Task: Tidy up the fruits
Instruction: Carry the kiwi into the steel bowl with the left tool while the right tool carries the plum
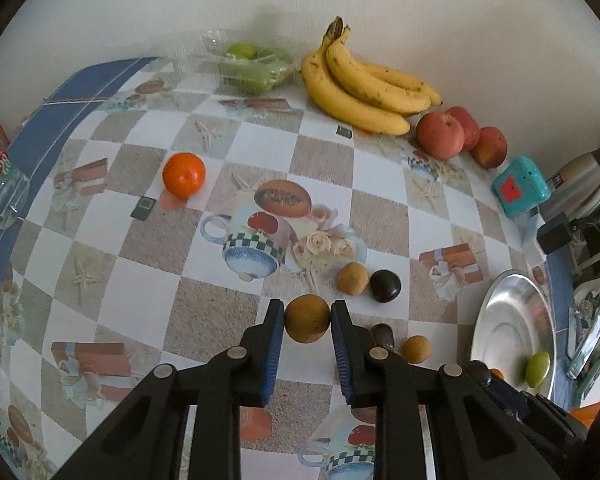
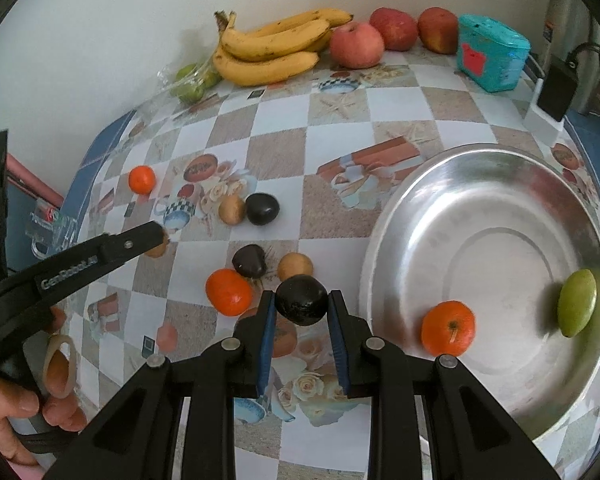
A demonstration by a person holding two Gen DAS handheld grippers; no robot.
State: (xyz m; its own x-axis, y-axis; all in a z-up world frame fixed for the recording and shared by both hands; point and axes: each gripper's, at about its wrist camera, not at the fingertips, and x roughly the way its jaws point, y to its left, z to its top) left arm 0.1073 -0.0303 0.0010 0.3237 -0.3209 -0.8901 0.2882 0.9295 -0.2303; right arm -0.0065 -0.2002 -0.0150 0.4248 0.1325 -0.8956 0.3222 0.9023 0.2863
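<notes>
Both jaws are clamped tight: the left gripper [image 1: 307, 318] holds a brown fruit [image 1: 307, 319], the right gripper [image 2: 301, 306] a dark plum [image 2: 301, 299] near the metal bowl [image 2: 396, 216]. Only an orange [image 2: 448, 328] and a green fruit [image 2: 577, 308] lie inside. I think most fruits still wait on the table [image 2: 340, 128].

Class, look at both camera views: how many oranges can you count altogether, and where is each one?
3. One orange lies inside the metal bowl; one sits on the table left of the right gripper; one sits alone at the far left. Others may be hidden.
</notes>
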